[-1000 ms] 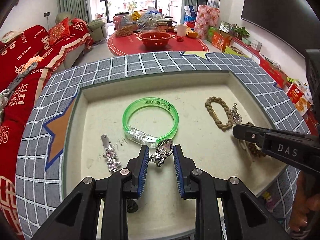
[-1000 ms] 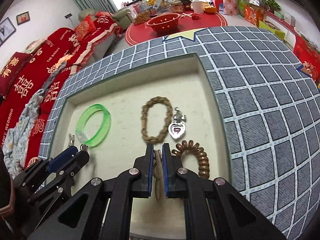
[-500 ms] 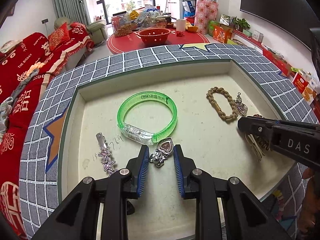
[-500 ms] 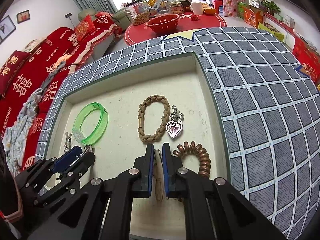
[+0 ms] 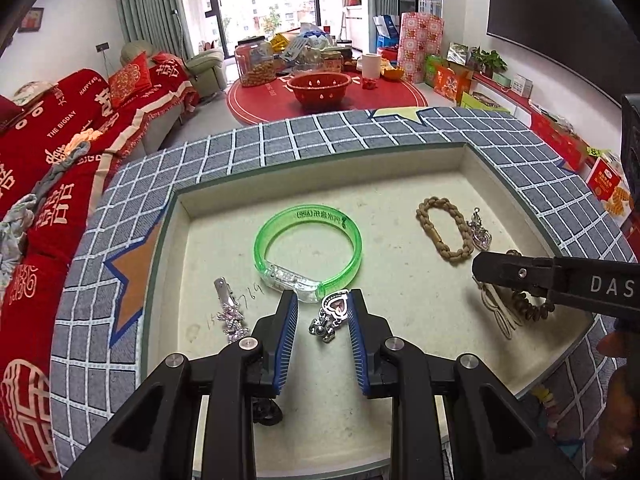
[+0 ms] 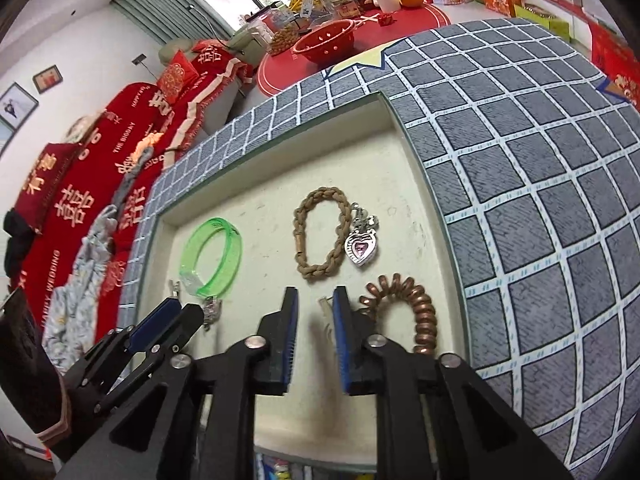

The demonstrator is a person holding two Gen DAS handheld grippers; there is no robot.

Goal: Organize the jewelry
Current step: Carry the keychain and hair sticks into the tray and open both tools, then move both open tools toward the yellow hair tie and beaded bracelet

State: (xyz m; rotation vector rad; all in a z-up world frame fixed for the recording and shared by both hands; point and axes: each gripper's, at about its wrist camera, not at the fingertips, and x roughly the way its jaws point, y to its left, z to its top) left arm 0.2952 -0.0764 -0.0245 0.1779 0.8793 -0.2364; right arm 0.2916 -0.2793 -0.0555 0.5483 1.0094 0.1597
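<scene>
Red sofa cover [image 5: 60, 128] reading "THE BIGDAY"

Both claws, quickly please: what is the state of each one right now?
Left claw: open around the heart pendant; pads not pressing it.
Right claw: opening; a pale hair clip lies between the pads, released.

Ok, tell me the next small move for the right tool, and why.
Probably lift the right tool straight up and clear. Its jaws are opening, the thin pale hair clip lies on the cream tray floor beside the coppery spiral hair tie, no longer pinched.
</scene>
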